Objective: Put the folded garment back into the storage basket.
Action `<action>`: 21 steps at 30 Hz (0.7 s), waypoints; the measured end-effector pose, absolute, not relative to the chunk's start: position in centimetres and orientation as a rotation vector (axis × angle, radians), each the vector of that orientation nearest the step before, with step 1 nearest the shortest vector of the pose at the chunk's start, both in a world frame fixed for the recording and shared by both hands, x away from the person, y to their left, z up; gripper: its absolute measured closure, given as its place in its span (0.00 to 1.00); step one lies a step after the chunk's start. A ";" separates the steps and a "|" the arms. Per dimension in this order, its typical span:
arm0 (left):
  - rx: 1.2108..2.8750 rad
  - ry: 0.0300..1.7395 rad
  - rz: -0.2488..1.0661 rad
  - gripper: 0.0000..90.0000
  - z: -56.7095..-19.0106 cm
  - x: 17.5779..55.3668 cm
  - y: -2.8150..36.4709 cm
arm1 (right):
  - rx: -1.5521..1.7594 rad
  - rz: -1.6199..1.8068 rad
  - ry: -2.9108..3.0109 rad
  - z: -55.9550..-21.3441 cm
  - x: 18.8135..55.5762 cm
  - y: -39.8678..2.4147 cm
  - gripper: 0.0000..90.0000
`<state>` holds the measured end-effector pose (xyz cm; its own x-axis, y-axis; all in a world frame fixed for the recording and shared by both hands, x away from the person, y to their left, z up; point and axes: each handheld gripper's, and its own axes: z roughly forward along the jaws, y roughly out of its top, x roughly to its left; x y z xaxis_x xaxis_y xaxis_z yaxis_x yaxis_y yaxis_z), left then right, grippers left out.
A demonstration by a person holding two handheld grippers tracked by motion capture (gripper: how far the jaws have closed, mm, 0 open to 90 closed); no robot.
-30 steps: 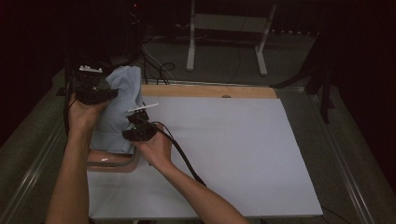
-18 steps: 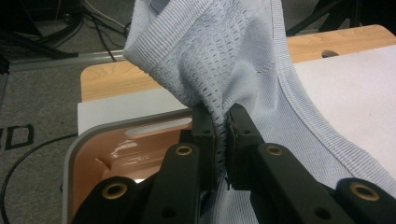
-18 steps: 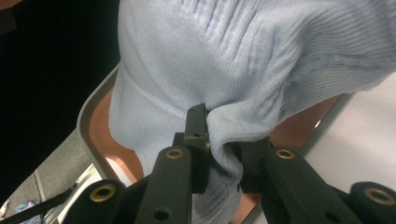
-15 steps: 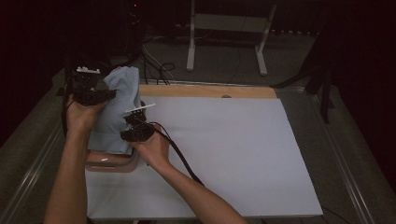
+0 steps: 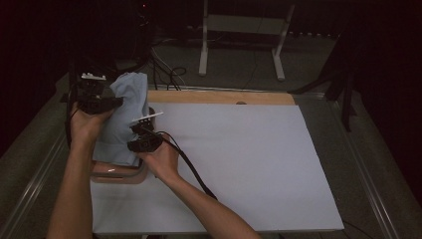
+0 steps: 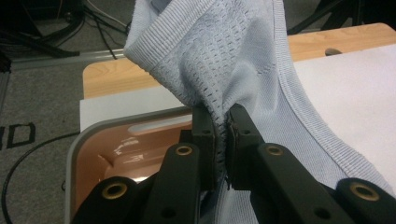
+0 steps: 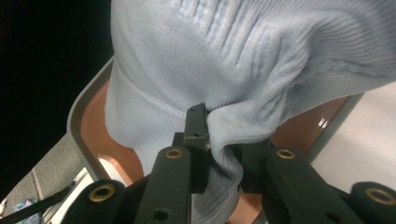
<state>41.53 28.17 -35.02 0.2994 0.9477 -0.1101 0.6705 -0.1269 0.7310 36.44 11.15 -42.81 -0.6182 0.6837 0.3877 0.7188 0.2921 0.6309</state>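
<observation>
A pale blue knitted garment (image 5: 124, 119) hangs lifted over a grey bin with an orange inside (image 5: 117, 177) at the table's left edge. My left gripper (image 5: 97, 102) holds it high at the left, jaws shut on a pinched fold of the knit (image 6: 219, 112). Lower and to the right, my right gripper (image 5: 142, 139) is shut on a bunched fold of the same garment (image 7: 224, 126). In the right gripper view the cloth (image 7: 243, 60) drapes down into the bin (image 7: 88, 121). The left gripper view shows the bin's rim (image 6: 116, 123) under the cloth.
A white sheet (image 5: 239, 164) covers most of the table, with a wooden strip (image 5: 224, 97) along its far edge. A metal stand (image 5: 244, 25) and cables (image 5: 164, 64) lie on the floor beyond. A cable (image 5: 191, 172) trails from my right gripper along the forearm.
Both hands stay almost in place. The garment hangs a little taller and narrower between the grippers than a second ago.
</observation>
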 end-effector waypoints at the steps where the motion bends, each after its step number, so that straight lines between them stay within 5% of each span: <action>1: 1.873 1.448 0.505 0.94 -35.1 41.5 28.2 | -1.364 -1.240 -2.478 -42.8 36.4 11.2 0.86; 21: 1.878 1.466 0.500 0.94 -36.1 41.2 28.9 | -1.364 -1.201 -2.513 -44.4 36.4 12.0 0.85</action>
